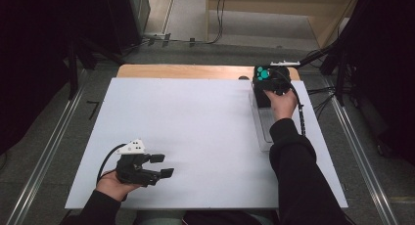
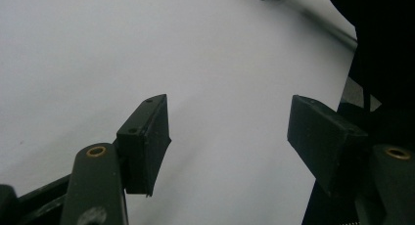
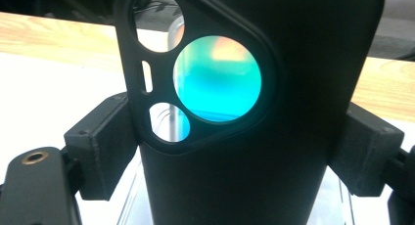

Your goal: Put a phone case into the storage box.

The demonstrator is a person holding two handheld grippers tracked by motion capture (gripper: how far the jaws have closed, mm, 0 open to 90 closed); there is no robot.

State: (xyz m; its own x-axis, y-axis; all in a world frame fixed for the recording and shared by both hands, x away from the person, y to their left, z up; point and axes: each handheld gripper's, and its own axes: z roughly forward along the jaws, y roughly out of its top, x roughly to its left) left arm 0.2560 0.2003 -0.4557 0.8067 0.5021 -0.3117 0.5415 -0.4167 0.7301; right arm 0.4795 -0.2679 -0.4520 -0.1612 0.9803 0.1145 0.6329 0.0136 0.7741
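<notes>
Right gripper view: right hand-held gripper (image 3: 235,151) clamps black phone case (image 3: 235,176); left hand-held gripper (image 2: 230,142) gapes empty.

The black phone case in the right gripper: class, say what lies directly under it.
Under the black phone case lies a clear tray on the white table. The case covers the tray's far end, so anything there is hidden.

One black phone case (image 3: 254,137) is in hand, standing over one clear plastic tray (image 1: 264,132) at the right edge of the one white bench (image 1: 195,137). The case has four camera cutouts: three round, one slot. Two claws work here: the left claw (image 1: 164,165) well left of the tray, the right claw (image 1: 266,80) at it.
</notes>
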